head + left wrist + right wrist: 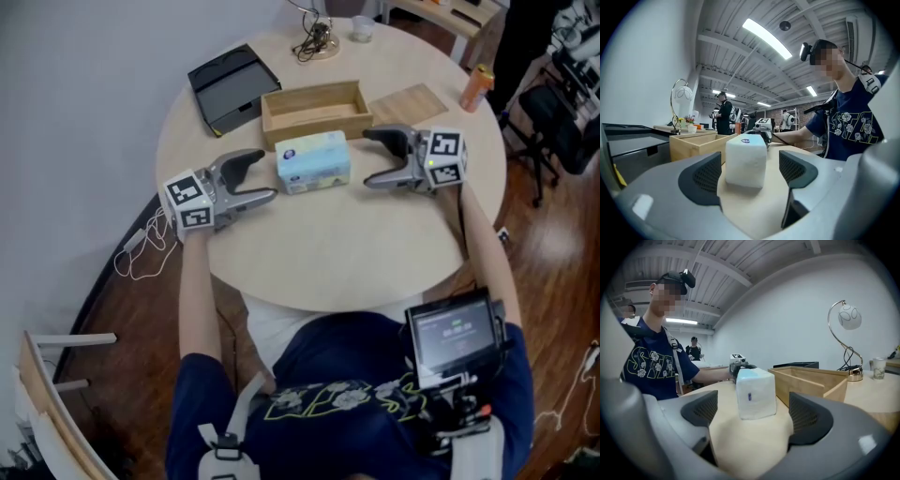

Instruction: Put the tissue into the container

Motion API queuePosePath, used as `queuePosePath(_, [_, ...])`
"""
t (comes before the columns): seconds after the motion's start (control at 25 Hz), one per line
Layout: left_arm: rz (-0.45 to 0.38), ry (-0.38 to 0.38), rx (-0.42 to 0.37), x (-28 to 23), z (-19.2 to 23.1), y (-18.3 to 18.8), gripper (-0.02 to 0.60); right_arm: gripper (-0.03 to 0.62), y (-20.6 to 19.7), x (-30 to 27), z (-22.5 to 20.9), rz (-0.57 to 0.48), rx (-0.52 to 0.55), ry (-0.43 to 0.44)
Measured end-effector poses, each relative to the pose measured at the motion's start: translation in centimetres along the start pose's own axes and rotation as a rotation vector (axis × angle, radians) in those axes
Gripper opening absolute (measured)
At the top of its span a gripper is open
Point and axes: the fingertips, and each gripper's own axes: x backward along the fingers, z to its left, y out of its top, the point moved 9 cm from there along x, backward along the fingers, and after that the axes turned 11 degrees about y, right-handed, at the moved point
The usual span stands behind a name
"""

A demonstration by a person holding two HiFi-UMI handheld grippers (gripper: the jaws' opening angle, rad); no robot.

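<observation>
Flanking the tissue [313, 161], left gripper [264, 175] and right gripper [367, 158] gape.

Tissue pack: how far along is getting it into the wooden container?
Done: nothing; the tissue pack sits on the table just outside the empty wooden container. In hand: the left tool and right tool flank its two ends, jaws open, neither touching it. Remaining: grip the pack, lift it and set it in the container.
</observation>
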Motion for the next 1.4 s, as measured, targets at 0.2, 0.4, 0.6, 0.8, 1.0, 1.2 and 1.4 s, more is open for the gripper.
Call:
queuePosePath(0.2, [0.0,-0.019,0.0,-2.7,0.1,0.5,0.364,0.449,0.7,-3.2,-1.2,0.043,-0.012,0.054])
queuePosePath(0.4, [0.001,-0.042,-0.004,-5.9,-0.9,1.1,0.373,0.441,1.9,-6.9,-1.2,0.032,0.008,0.092])
queuePosePath(0.6, [0.008,0.03,-0.003,-6.7,-0.8,1.3,0.357,0.407,2.4,-7.6,-0.9,0.009,0.015,0.086])
queuePosePath(0.8, [0.004,0.041,-0.004,-6.6,-1.1,1.3,0.345,0.382,2.3,-7.4,-0.9,-0.003,0.024,0.088])
queuePosePath(1.0, [-0.032,0.07,0.04,-5.9,-2.0,1.5,0.341,0.367,2.3,-7.4,-0.6,-0.015,0.006,0.116])
queuePosePath(1.2, [-0.088,0.087,0.0,-5.3,-2.2,5.3,0.336,0.367,6.6,-6.5,-0.3,-0.009,0.058,0.124])
queuePosePath(1.4, [-0.133,0.083,-0.081,-5.0,-0.8,11.5,0.336,0.368,12.8,-4.9,-1.1,-0.005,0.133,0.112])
